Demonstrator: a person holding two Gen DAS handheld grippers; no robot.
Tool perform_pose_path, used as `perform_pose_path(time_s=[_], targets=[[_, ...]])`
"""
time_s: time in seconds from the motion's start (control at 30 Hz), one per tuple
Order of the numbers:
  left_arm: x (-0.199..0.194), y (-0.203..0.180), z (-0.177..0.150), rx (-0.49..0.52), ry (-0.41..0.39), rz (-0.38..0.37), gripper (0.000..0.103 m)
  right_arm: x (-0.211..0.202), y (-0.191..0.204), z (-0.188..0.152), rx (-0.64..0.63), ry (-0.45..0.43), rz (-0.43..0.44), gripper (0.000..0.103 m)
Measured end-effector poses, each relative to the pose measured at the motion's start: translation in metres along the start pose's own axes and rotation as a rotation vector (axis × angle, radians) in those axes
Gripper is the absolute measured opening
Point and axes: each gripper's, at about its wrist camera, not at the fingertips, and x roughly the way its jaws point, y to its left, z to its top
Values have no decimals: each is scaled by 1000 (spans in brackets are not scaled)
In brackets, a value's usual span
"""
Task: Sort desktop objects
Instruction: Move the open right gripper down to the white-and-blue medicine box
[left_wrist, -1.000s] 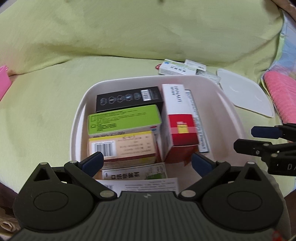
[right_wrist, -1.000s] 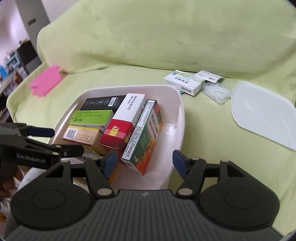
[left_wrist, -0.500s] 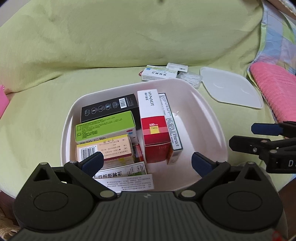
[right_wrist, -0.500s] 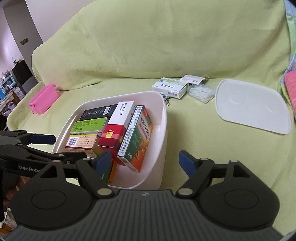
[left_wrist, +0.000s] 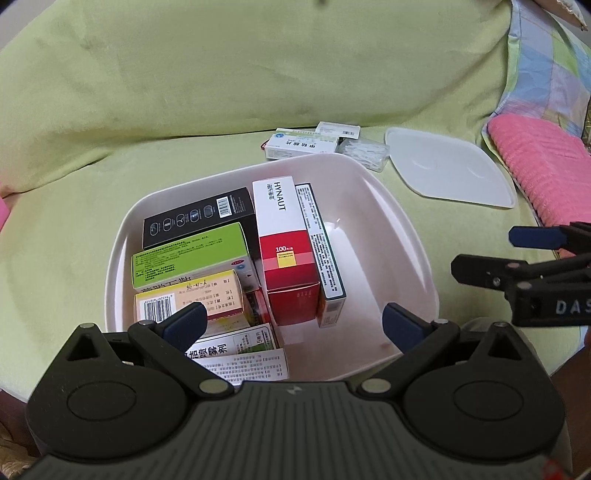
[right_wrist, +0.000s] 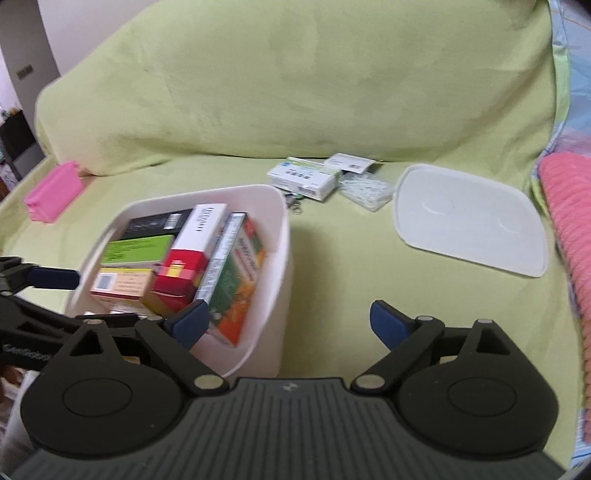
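Nearest to me, the left hand-held gripper (left_wrist: 291, 323) hangs with its jaws spread wide and nothing between them, and the right hand-held gripper (right_wrist: 286, 321) is just as wide and just as empty. Over the last second both have drawn back and upward from the white bin (left_wrist: 391, 206), so more of the green couch cover (left_wrist: 184, 92) shows around it; nothing in the bin has shifted in that time. Inside, packed along the left side, sit the yellow-and-pink barcode box (left_wrist: 188, 299), the green box (left_wrist: 188, 254) and the black box (left_wrist: 199, 218), with the red-and-white HYNAUT box (left_wrist: 284, 240) standing beside them and a green-and-orange box (right_wrist: 236, 277) leaning against it. The right part of the bin floor is bare. Beyond the bin, still loose on the cover, lie a white-and-blue medicine box (right_wrist: 301, 177), a small labelled packet (right_wrist: 349, 162) and a clear bag of white bits (right_wrist: 365, 188), close together. Further right the bin's white lid (right_wrist: 469, 218) lies flat, well apart from the bin, near a pink towel (left_wrist: 543, 162). A pink case (right_wrist: 51, 192) rests far off to the left. My reading is that the pull-back frees both tools for another reach: sorting looks partly done, with the loose cluster still outside and the lid off.
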Motion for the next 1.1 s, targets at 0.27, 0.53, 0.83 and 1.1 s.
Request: perform_pose_path(time_s=[0.27, 0.53, 0.83, 1.1], targets=[[12, 11, 7, -20, 6, 9, 101, 26, 1, 14, -48, 27, -34, 96], [29, 23, 18, -28, 4, 20, 101, 50, -2, 30, -82, 36, -35, 97], [39, 40, 42, -9, -57, 14, 101, 75, -24, 60, -142, -37, -15, 97], [56, 57, 66, 10, -82, 23, 101, 110, -44, 92, -204, -74, 32, 97]])
